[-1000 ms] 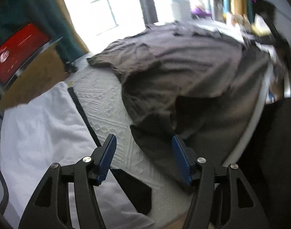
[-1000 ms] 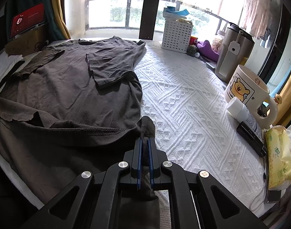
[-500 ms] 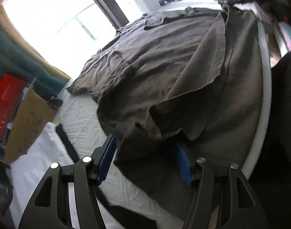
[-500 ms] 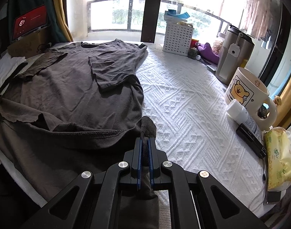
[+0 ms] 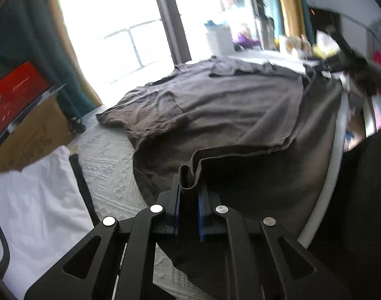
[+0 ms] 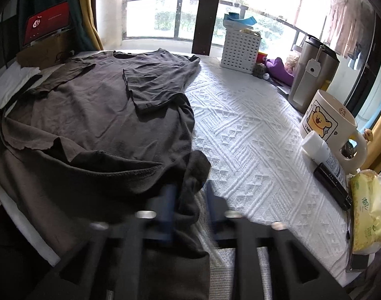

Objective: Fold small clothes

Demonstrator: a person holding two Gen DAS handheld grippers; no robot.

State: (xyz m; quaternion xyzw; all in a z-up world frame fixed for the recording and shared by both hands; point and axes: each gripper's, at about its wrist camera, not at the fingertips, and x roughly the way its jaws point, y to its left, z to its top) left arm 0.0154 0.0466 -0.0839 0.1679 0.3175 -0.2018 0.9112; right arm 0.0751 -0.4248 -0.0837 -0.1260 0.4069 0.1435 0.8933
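A dark grey T-shirt [image 6: 103, 115] lies spread on the white quilted cover [image 6: 252, 137], its right sleeve folded in over the chest and its lower part hanging over the near edge. In the left wrist view the shirt [image 5: 227, 105] has its hem bunched up near the camera. My left gripper [image 5: 189, 187] is closing, and its blue pads pinch that fold of hem. My right gripper [image 6: 190, 195] is opening; its blurred pads stand apart, with the shirt's bottom right corner lying loose between them.
A white slatted basket [image 6: 240, 50], a steel tumbler [image 6: 312, 75], a bear mug [image 6: 325, 122], a white bottle [image 6: 325, 157] and a yellow tissue pack [image 6: 367, 210] line the right side. White cloth [image 5: 35, 200] and a cardboard box [image 5: 33, 135] sit left.
The left gripper's jaws, wide apart before, have closed onto the shirt's hem. The right gripper's jaws, pinched on the shirt's corner before, have spread and let it go.
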